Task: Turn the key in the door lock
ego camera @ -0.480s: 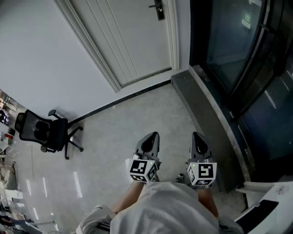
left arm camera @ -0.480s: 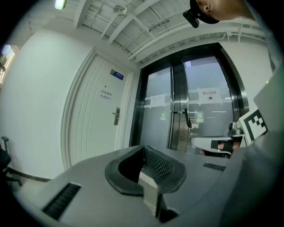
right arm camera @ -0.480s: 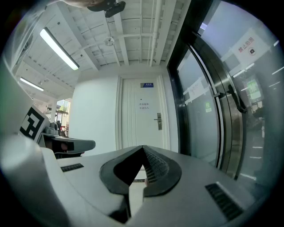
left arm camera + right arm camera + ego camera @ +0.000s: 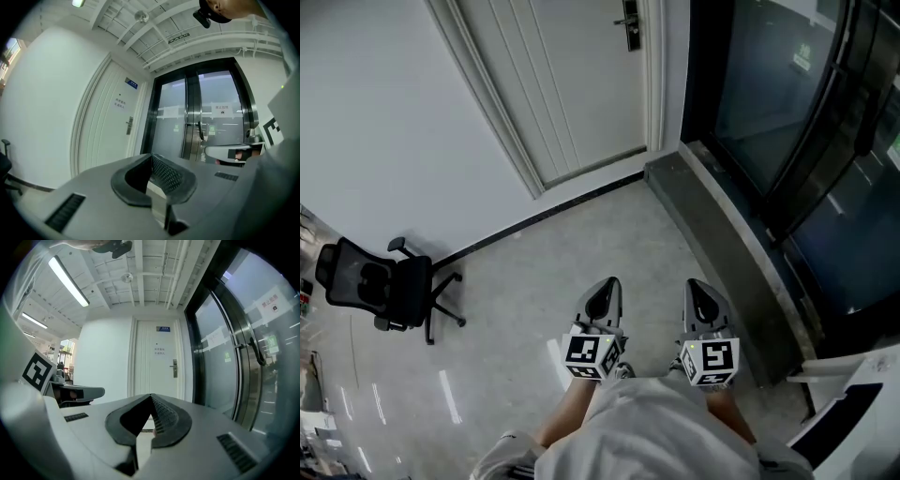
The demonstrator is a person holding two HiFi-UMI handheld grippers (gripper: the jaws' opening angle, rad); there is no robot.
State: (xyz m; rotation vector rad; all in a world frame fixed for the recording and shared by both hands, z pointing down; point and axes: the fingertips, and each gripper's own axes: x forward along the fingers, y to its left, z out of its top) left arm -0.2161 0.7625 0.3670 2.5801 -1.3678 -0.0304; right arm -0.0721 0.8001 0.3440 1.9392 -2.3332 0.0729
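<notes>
A white panelled door (image 4: 572, 84) stands several steps ahead, with a dark lock plate and handle (image 4: 629, 25) at its right edge. The lock plate (image 4: 129, 125) also shows in the left gripper view, and the lock plate (image 4: 174, 367) in the right gripper view. It is too far off to make out a key. My left gripper (image 4: 602, 298) and right gripper (image 4: 701, 298) are held side by side, close to the person's body and pointing at the door. Both are shut with nothing between the jaws, seen again as the left gripper (image 4: 151, 158) and the right gripper (image 4: 151, 398).
A black office chair (image 4: 380, 286) stands at the left by the white wall. Dark glass doors (image 4: 787, 103) and a raised dark stone sill (image 4: 722, 244) run along the right. A white object (image 4: 853, 412) sits at the lower right. Pale tiled floor (image 4: 581, 244) leads to the door.
The head view has shifted: the door's lock now sits lower in the picture and the chair further left. Both grippers keep their place in front of the body and stay shut.
</notes>
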